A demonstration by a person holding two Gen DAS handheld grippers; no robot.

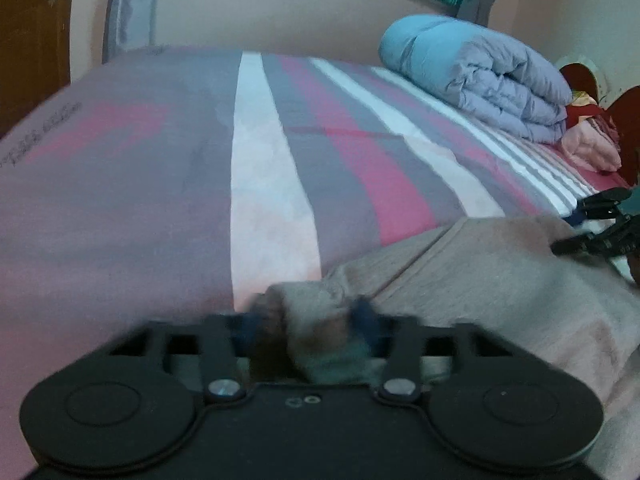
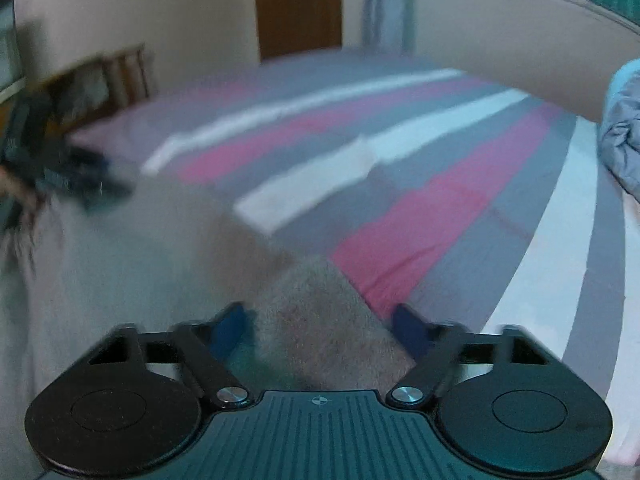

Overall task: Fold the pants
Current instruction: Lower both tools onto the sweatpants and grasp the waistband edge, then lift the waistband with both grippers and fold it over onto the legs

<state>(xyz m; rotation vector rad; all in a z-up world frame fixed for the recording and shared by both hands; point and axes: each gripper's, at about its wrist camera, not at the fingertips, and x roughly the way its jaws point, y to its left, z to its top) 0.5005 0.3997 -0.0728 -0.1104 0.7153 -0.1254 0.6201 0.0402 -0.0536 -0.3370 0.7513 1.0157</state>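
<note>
So we're at the grab stage: pants [image 1: 500, 280] sit bottom right of the left view on the striped bed [image 1: 160, 200]. Left gripper [image 1: 308, 328] is pinched on a bunched edge; right gripper [image 2: 324, 328] straddles a corner, not clamped yet. Next: close it, lift together.

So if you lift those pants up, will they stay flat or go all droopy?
Probably droopy: the pants are soft cloth, already bunching where the left gripper pinches them. They look fuzzy, so likely not slippery. Being thin cloth, they are probably light.
</note>
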